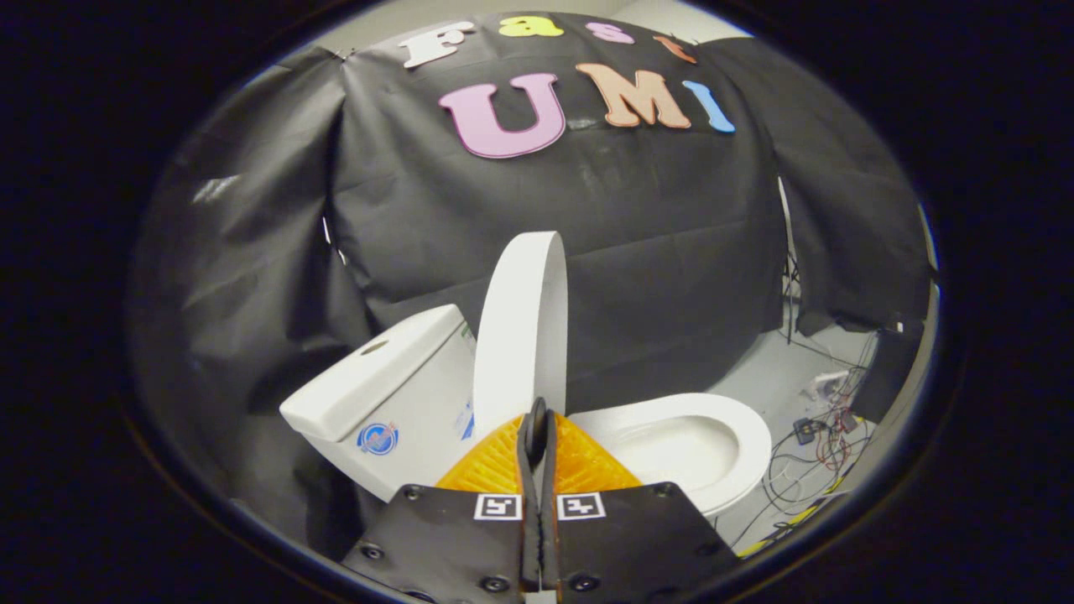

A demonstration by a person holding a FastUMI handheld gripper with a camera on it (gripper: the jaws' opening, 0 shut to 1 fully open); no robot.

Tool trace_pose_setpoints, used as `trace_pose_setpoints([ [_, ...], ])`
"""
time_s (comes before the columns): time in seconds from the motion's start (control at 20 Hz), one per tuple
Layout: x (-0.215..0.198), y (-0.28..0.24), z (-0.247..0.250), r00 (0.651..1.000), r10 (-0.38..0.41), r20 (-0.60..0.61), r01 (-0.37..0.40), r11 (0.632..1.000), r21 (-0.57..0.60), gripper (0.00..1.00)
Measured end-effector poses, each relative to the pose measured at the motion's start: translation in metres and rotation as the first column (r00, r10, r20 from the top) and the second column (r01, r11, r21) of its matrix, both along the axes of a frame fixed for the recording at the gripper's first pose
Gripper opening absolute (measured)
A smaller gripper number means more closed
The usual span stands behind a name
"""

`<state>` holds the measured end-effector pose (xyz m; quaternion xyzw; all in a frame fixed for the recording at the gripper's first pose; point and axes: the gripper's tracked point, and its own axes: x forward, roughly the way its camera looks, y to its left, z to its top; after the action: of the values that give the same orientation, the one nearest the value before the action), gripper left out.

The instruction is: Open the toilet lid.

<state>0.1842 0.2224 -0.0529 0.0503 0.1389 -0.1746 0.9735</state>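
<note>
The white toilet lid point(522, 327) stands raised almost upright, seen nearly edge-on, just beyond my fingers. The white seat and bowl point(705, 440) lie uncovered to the right of the lid. To the lid's left sits the white tank point(390, 394) with a round blue sticker. My gripper point(537, 419) is shut, its two fingers pressed together with nothing between them, their tips in front of the lid's lower edge; whether they touch it I cannot tell.
Black cloth walls close the booth behind and to both sides of the toilet. On the grey floor to the right of the bowl lie tangled cables and small boxes point(818, 428).
</note>
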Motion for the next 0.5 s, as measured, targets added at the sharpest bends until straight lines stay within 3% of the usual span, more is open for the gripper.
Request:
trace_pose_setpoints([
  [0.25,0.018,0.028,0.002,0.999,0.034,-0.018,-0.035,0.998,-0.06,0.01],
  [0.5,0.032,0.054,0.001,0.999,0.013,-0.038,-0.018,0.993,-0.119,0.01],
])
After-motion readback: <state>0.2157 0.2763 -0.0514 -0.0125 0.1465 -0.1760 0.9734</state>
